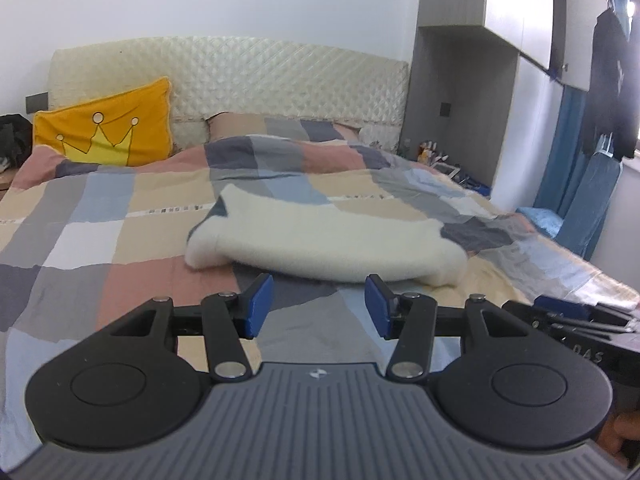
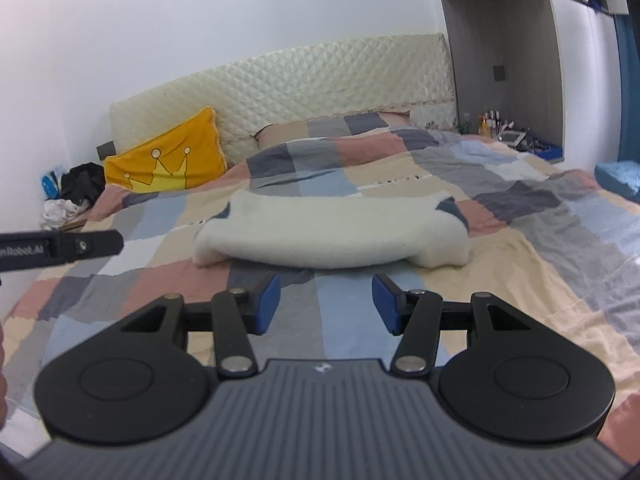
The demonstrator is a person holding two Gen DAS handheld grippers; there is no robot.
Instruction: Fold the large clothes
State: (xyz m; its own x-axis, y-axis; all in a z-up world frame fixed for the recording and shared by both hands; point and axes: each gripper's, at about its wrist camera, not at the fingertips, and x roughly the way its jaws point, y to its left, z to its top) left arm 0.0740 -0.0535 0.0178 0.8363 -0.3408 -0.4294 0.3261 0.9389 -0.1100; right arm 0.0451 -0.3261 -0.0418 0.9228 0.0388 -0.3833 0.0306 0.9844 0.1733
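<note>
both your left tool (image 1: 319, 306) and right tool (image 2: 326, 304) sit apart and empty, lined up short of the folded white garment (image 2: 332, 236) on the bed (image 2: 540, 280), likely ready for its near edge

Even, bright daylight from a blown-out window (image 1: 634, 8) at upper right, soft shadows, strong fisheye bending at edges, slight softness throughout, corners darkened.
</note>
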